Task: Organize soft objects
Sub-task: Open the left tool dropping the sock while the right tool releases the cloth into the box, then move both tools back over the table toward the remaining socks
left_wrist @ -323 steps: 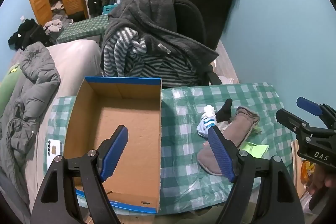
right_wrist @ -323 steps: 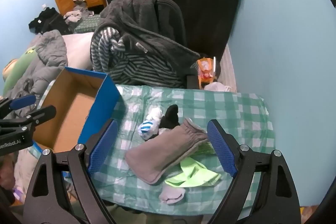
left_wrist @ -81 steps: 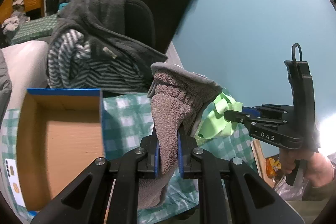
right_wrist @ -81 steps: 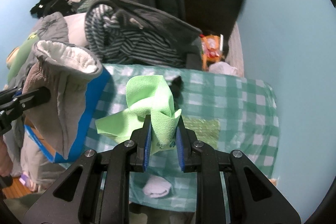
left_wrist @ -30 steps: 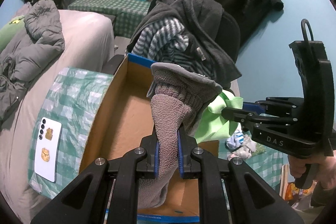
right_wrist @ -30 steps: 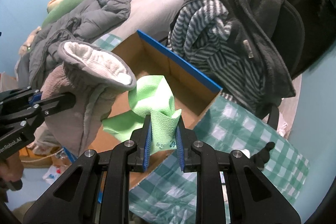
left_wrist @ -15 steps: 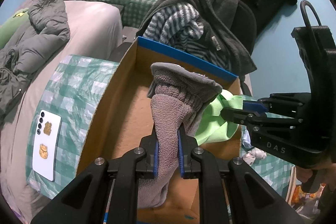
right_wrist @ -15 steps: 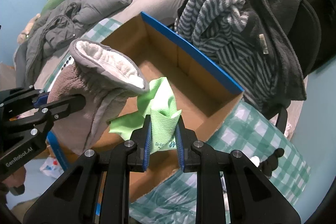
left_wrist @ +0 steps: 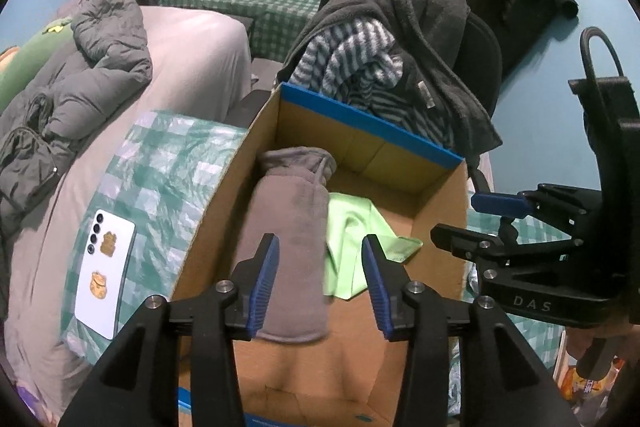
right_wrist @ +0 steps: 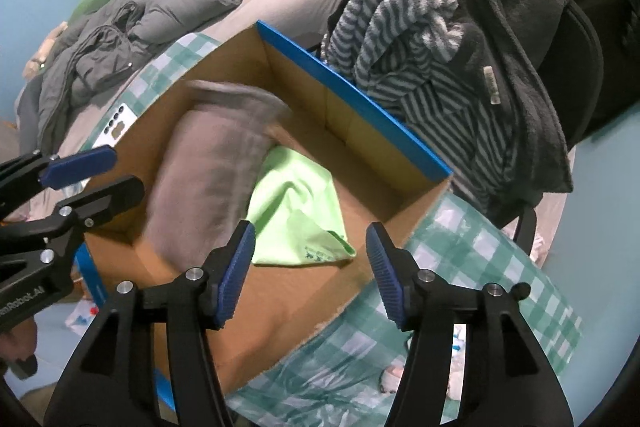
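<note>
A grey fleece sock lies inside the open cardboard box, blurred in the right wrist view. A light green cloth lies beside it on the box floor, also in the right wrist view. My left gripper is open and empty above the sock. My right gripper is open and empty above the green cloth; it also shows in the left wrist view.
The box stands on a green checked tablecloth. A white phone lies left of the box. A chair draped with dark and striped clothes stands behind. Small socks lie on the cloth at lower right.
Both grippers have opened. The grey sock and the green cloth have dropped from the jaws into the box.
</note>
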The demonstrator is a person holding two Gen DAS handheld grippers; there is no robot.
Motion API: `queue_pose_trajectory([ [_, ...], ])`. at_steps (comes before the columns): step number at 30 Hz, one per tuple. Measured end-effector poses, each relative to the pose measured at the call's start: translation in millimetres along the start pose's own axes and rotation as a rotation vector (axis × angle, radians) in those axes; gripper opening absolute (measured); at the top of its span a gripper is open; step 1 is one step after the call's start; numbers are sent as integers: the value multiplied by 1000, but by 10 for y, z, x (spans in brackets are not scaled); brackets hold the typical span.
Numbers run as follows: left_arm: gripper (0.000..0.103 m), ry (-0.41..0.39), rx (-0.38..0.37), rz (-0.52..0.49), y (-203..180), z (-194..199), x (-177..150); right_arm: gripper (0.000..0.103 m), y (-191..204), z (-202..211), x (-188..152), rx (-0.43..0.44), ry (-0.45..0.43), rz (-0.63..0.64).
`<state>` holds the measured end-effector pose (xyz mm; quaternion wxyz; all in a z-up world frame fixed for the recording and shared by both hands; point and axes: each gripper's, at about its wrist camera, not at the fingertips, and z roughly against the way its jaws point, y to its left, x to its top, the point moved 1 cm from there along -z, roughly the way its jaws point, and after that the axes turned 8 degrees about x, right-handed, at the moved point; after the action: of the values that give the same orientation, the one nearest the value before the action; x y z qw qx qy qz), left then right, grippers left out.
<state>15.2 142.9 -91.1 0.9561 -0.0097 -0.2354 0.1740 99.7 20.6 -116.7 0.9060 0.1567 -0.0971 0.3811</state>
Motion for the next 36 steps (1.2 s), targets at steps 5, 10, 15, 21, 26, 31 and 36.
queue_pose_trajectory([
  [5, 47, -20, -2, -32, -122, 107, 44, 60, -94, 135, -63, -4, -24, -30],
  [10, 50, -36, -2, -77, -315, 206, 81, 61, -228, 283, -161, -16, -49, -68],
  [15, 51, -48, -20, -116, -495, 280, 102, 61, -365, 422, -273, -28, -67, -105],
  [21, 51, -57, -35, -170, -724, 326, 121, 61, -555, 579, -441, -41, -87, -157],
  [26, 52, -57, -47, -198, -882, 338, 104, 61, -713, 690, -613, -71, -103, -199],
  [31, 54, -41, -48, -222, -1054, 295, 66, 61, -929, 817, -816, -115, -122, -265],
  [36, 54, -21, -47, -256, -1243, 244, 16, 61, -1165, 922, -1075, -138, -133, -347],
])
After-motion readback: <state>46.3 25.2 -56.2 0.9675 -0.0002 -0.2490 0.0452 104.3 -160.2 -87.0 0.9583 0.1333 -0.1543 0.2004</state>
